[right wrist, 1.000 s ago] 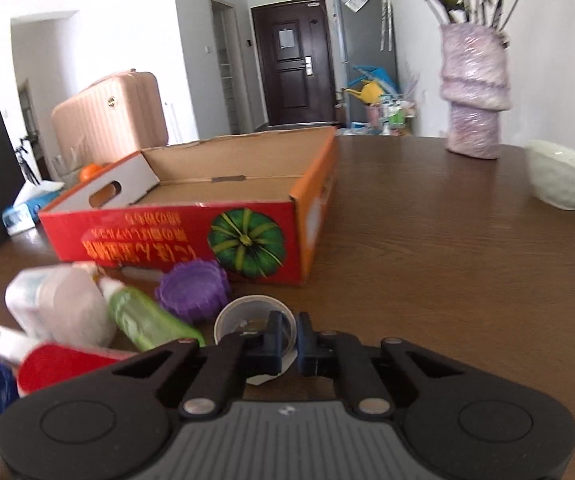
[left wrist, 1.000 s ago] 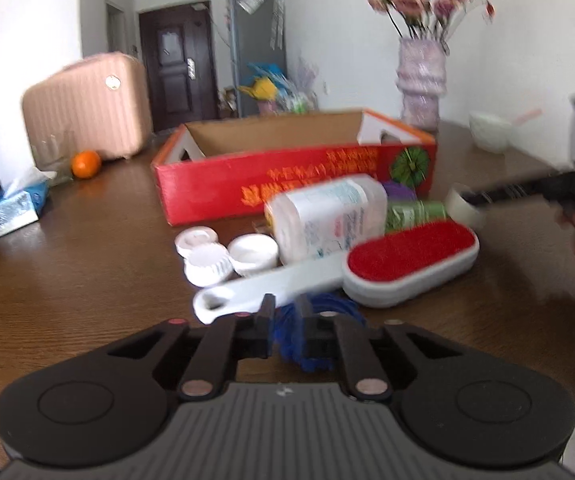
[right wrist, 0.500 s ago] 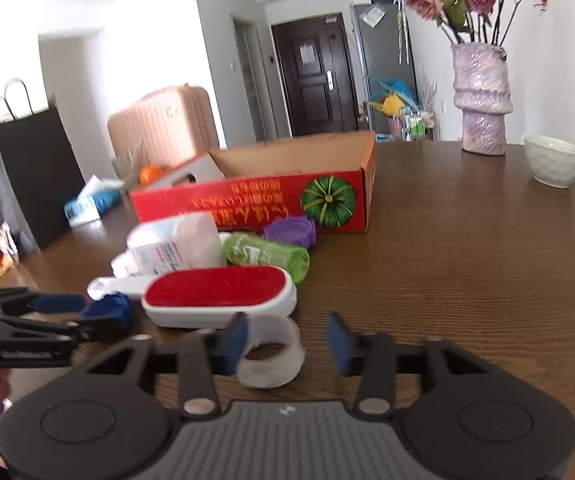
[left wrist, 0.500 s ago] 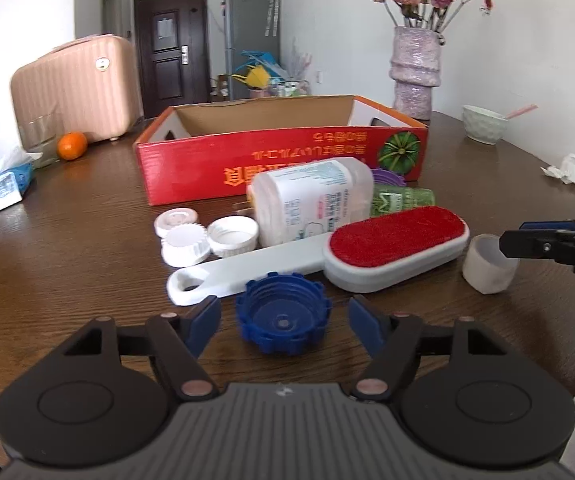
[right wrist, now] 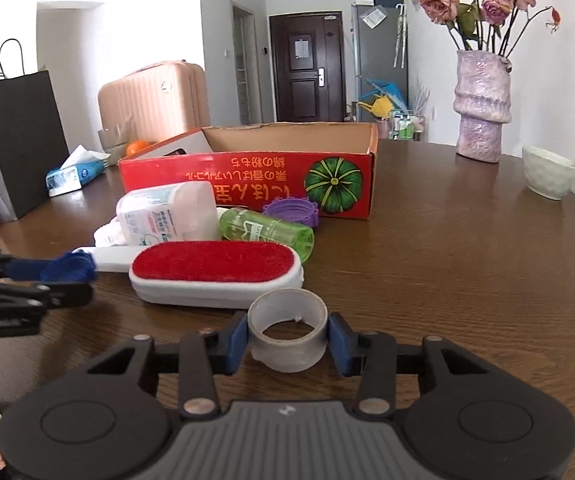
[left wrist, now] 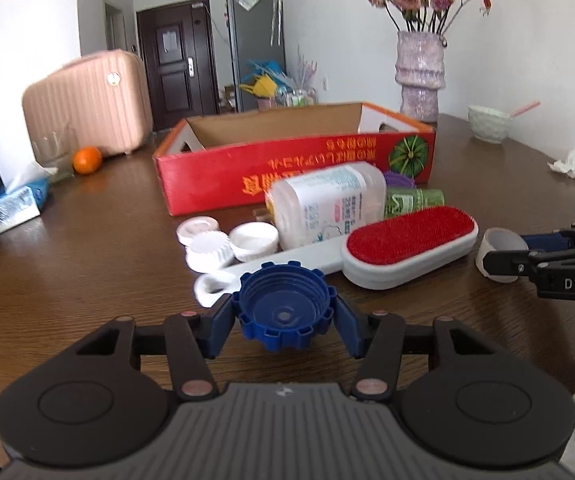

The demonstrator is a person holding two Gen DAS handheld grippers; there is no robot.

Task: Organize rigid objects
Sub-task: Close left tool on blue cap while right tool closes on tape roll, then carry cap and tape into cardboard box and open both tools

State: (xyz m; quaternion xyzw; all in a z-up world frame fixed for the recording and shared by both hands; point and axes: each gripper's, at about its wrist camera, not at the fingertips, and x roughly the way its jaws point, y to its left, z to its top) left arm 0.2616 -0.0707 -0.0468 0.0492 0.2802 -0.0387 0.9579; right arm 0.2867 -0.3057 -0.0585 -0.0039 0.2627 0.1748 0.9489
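Jaws: left gripper (left wrist: pixel 284 317) clamps blue cap (left wrist: pixel 284 310), right gripper (right wrist: pixel 287 337) clamps tape roll (right wrist: pixel 286 335) | box (left wrist: pixel 295 168) looks empty | bottles, brush (left wrist: pixel 409 245), other caps on counter (left wrist: pixel 87 280) | progress: barely started

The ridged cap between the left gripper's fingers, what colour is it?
Dark blue. The cap shows best in the left wrist view.

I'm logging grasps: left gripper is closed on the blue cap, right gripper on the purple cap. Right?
Not quite. The left gripper does pinch the blue cap, but the right gripper clamps the clear tape roll, as the right wrist view shows. The purple cap lies untouched by the box.
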